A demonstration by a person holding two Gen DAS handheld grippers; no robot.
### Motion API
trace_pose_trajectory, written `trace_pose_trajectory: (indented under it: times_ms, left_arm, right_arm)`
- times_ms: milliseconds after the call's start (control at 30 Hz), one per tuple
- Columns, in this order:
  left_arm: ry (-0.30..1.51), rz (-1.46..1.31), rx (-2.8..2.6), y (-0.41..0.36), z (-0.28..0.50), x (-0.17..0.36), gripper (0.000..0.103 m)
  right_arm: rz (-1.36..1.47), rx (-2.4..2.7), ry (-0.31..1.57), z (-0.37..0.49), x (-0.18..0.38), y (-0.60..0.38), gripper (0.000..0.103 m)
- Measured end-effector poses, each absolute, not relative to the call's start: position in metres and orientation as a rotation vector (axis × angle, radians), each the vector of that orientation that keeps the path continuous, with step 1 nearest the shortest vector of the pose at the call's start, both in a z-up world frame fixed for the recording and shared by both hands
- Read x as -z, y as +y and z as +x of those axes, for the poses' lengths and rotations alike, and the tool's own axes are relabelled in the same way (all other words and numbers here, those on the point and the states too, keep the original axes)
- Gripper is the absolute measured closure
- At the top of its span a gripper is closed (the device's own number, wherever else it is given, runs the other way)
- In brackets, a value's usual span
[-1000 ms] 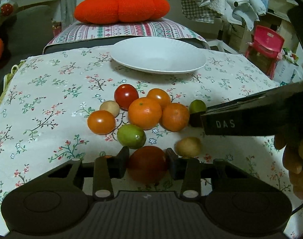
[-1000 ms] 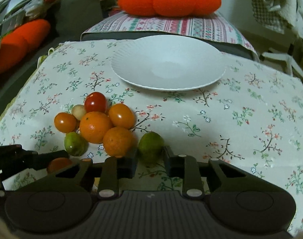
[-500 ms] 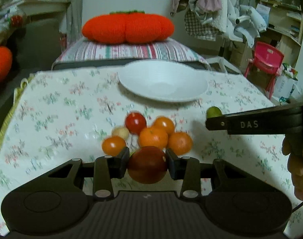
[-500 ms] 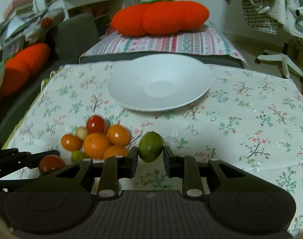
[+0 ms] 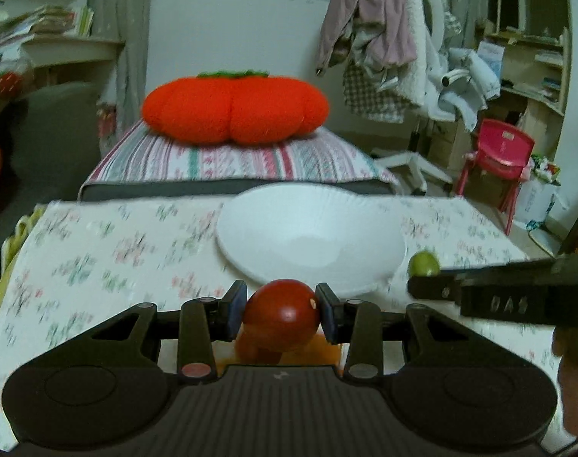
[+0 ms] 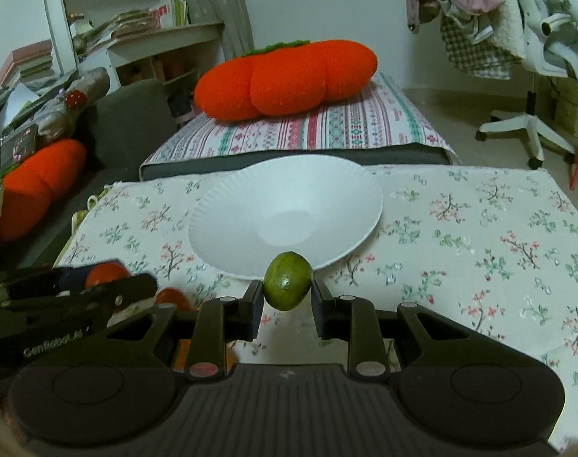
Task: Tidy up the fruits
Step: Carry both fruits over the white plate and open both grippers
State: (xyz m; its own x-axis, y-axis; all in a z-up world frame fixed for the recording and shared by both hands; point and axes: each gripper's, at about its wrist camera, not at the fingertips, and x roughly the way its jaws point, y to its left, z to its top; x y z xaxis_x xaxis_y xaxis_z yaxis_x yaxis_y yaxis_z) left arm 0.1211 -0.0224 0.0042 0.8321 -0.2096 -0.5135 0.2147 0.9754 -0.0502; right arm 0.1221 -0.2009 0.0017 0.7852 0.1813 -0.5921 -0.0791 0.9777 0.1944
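My left gripper (image 5: 281,314) is shut on a dark red tomato (image 5: 282,314) and holds it above the table, just short of the white plate (image 5: 311,236). My right gripper (image 6: 287,297) is shut on a green lime (image 6: 287,280), held above the plate's (image 6: 285,213) near rim. The lime also shows in the left wrist view (image 5: 424,263) at the right gripper's tip. The other fruits (image 5: 285,354) lie mostly hidden beneath the left gripper; an orange one (image 6: 172,298) peeks out in the right wrist view.
The flowered tablecloth (image 6: 479,236) covers the table. A big orange pumpkin cushion (image 6: 285,78) lies on a striped pillow (image 6: 327,129) behind the plate. A red chair (image 5: 498,156) stands off the table at the right. The left gripper (image 6: 60,293) crosses the right view's lower left.
Both grippers have lifted their fruit off the table and moved forward towards the plate. The fruit pile has dropped below the left gripper's view.
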Motion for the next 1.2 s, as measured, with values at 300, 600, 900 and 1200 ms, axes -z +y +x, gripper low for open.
trace_pose_trajectory:
  times_ms: [300,600,900,1200]
  left_arm:
    - [0.513,0.048,0.245,-0.033,0.155,0.006,0.076]
    - [0.534,0.035,0.250,-0.036,0.173,0.016,0.076]
    - [0.567,0.009,0.247,-0.034,0.182,0.021,0.076]
    - [0.567,-0.021,0.232,-0.028,0.178,0.013,0.072]
  right_arm:
    - [0.151,-0.142,0.628,0.147,0.008,-0.196,0.079]
    - [0.124,-0.129,0.649,0.164,0.016,-0.192,0.079]
    - [0.102,-0.126,0.668,0.169,0.020,-0.189,0.079]
    - [0.088,-0.111,0.666,0.167,0.013,-0.192,0.071]
